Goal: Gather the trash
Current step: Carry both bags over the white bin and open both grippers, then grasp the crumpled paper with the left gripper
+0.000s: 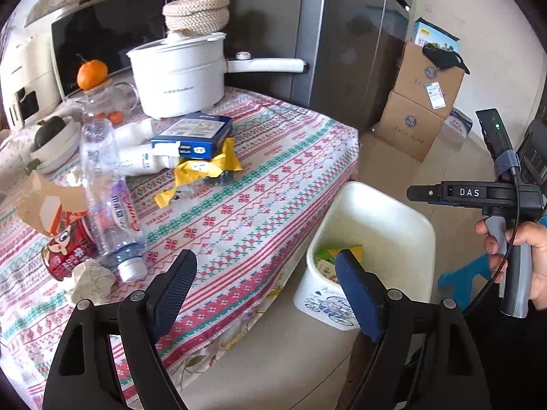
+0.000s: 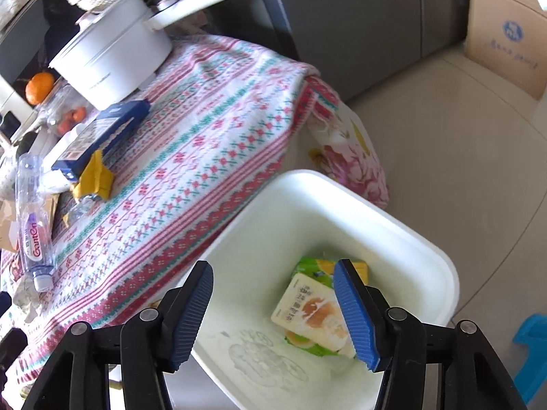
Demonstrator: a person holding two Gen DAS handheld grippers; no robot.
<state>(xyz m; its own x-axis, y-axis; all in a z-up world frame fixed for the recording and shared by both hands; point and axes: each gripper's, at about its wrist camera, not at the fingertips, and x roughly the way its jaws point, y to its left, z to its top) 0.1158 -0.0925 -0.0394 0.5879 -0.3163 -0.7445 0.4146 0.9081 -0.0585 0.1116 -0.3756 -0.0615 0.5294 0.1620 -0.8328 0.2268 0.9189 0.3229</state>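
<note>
Both tongs stand apart and empty. The right tongs [image 2: 273,311], with ribbed blue pads, hang over the white plastic bin [image 2: 393,218] on the floor beside the surface [image 1: 259,205], which wears a woven patterned cloth. Two flat packets [image 2: 314,307] lie in the bin. The left tongs [image 1: 266,294] hover at the surface's near edge. On the far left lie one clear crinkled bottle [image 1: 109,198], one red can [image 1: 68,249], one crumpled paper ball [image 1: 92,282], one yellow wrapper [image 1: 201,171] and one blue box [image 1: 195,135].
</note>
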